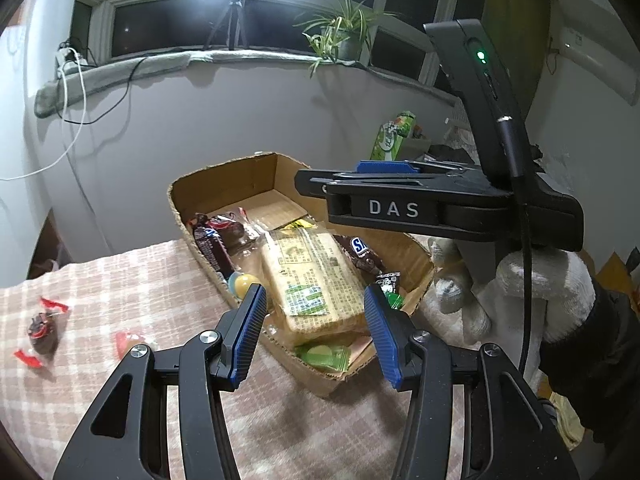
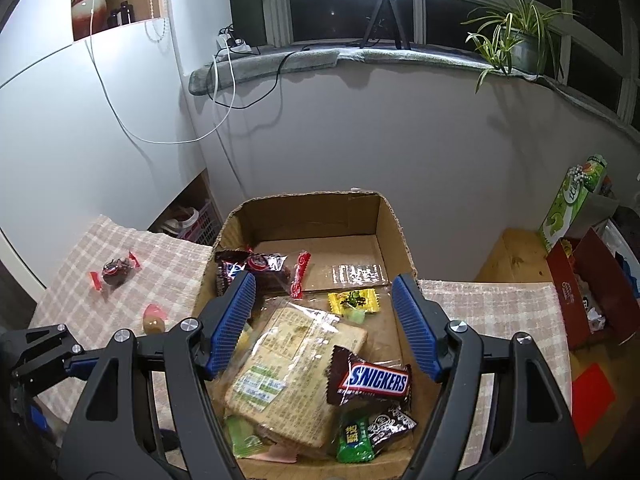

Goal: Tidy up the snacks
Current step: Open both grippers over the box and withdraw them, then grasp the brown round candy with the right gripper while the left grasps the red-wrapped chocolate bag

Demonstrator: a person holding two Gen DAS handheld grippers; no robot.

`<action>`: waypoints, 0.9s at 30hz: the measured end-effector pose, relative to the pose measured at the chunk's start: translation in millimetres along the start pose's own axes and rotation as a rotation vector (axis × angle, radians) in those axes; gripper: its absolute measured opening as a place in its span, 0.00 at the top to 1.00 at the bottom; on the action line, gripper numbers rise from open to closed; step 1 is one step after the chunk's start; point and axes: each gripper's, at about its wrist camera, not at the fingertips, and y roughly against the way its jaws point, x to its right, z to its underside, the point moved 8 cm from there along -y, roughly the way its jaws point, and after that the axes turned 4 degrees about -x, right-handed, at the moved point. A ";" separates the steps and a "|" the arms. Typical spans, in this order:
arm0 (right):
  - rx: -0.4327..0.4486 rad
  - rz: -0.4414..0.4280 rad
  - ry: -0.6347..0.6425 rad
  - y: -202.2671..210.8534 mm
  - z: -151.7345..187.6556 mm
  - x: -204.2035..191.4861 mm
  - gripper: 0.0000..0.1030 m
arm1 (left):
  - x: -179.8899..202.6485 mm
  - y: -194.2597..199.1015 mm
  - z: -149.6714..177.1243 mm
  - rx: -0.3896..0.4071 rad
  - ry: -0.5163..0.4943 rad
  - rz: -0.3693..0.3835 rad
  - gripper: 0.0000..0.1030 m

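A cardboard box (image 1: 224, 184) (image 2: 308, 216) stands on the checked tablecloth and holds a bread pack (image 1: 312, 276) (image 2: 288, 368), a Snickers bar (image 2: 370, 380), a yellow candy (image 2: 354, 302), dark chocolate packs (image 2: 252, 268) and green sweets (image 2: 352, 440). My left gripper (image 1: 316, 336) is open and empty, above the box's near end. My right gripper (image 2: 324, 328) is open and empty over the box; its body (image 1: 440, 208) also shows in the left wrist view. Two wrapped candies lie on the cloth left of the box: a dark one (image 1: 42, 330) (image 2: 114, 272) and a red-topped one (image 1: 128, 342) (image 2: 154, 320).
The table's checked cloth (image 1: 140, 280) (image 2: 492, 312) ends near a white wall. A green carton (image 2: 572, 200) and a red box (image 2: 592, 292) stand to the right, off the table. A window sill with a plant (image 2: 516, 48), a tripod and cables runs behind.
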 end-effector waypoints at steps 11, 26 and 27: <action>0.009 -0.014 0.012 20.2 6.9 -25.8 0.28 | -13.8 30.8 5.7 0.034 0.033 -0.020 0.52; 0.035 -0.071 0.057 47.4 17.5 -82.3 0.28 | -49.3 68.5 23.2 0.072 0.094 -0.074 0.52; 0.035 -0.077 0.057 48.2 19.3 -86.2 0.28 | -52.7 70.8 25.2 0.074 0.100 -0.077 0.52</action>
